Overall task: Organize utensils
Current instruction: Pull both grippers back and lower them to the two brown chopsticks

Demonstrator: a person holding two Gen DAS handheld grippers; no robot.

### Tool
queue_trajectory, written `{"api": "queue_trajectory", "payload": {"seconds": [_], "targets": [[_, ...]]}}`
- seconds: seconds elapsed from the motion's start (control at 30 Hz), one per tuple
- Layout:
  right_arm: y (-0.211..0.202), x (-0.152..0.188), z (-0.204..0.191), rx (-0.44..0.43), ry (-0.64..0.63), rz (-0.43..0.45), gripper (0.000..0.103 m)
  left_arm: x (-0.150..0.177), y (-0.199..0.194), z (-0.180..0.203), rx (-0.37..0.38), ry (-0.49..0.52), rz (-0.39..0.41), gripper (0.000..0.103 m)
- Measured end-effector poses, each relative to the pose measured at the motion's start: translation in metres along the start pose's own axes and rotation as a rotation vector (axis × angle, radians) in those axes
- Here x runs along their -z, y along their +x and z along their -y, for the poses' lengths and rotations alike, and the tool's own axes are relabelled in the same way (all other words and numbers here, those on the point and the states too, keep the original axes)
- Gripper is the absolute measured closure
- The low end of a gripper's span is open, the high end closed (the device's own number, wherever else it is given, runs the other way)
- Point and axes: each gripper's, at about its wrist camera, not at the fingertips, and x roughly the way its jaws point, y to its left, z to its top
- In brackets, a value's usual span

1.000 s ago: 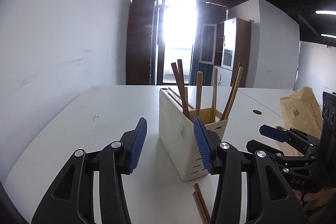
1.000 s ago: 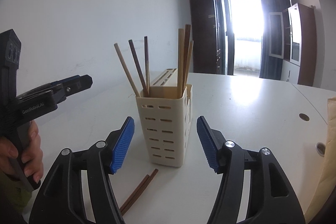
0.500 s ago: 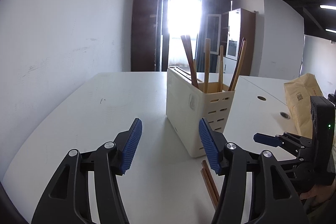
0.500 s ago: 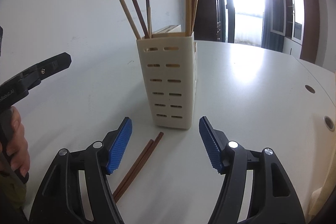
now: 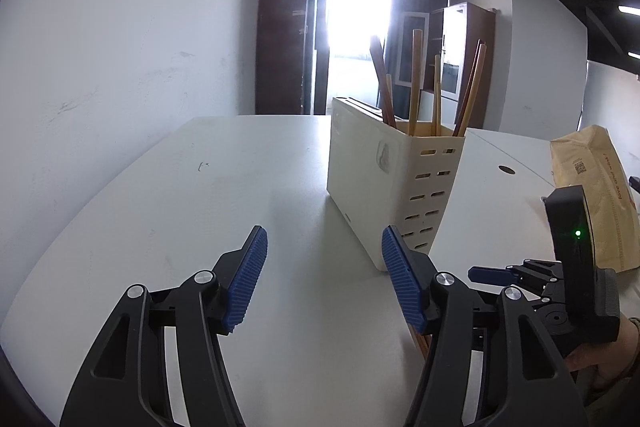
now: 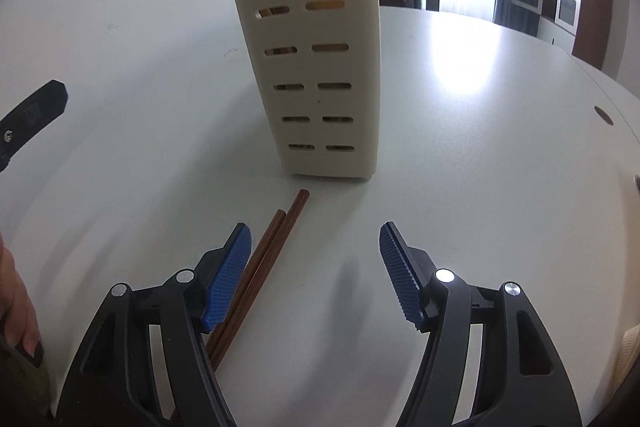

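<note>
A white surface (image 6: 460, 187) beside a plain wall carries a cream slotted holder (image 6: 316, 67), upright, with several chopsticks standing in it. Two dark brown chopsticks (image 6: 264, 259) lie side by side on the surface just in front of the holder's base, their far tips near it but apart from it.

Your right gripper (image 6: 316, 267) stands wide with nothing between its pads; the pair lies just beside its left finger, partly under it, not centred in the gap. Your left gripper (image 5: 324, 279) is opening wider and is likewise empty, aimed at bare surface to the left of the holder (image 5: 384, 187); only a short end of the pair (image 5: 422, 341) shows past its right finger.

The step in hand appears to be picking up the loose pair with the right gripper. To do it well, shift that gripper toward the pair until both sticks sit midway between the pads, then close on them together. Grip away from the tips, so the pair hangs steady for lowering into the holder. Keep the left gripper clear, or ready to steady the holder.
</note>
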Motion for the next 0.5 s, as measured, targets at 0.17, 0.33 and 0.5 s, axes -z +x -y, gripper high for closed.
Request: {"api": "queue_trajectory", "payload": {"seconds": [0.17,0.33,0.5], "targets": [[0.014,0.003,-0.007,0.026,-0.025,-0.038,0.037,-0.001,-0.003,-0.004,-0.012,-0.008,0.009,0.041],[0.025,0.007,-0.003,0.04,-0.003,-0.084,0.036,-0.001,-0.003,-0.004,-0.005,-0.009,0.003,0.041],[0.03,0.009,-0.005,0.053,-0.001,-0.096,0.036,0.0,-0.004,0.001,0.001,0.005,0.003,0.04]]}}
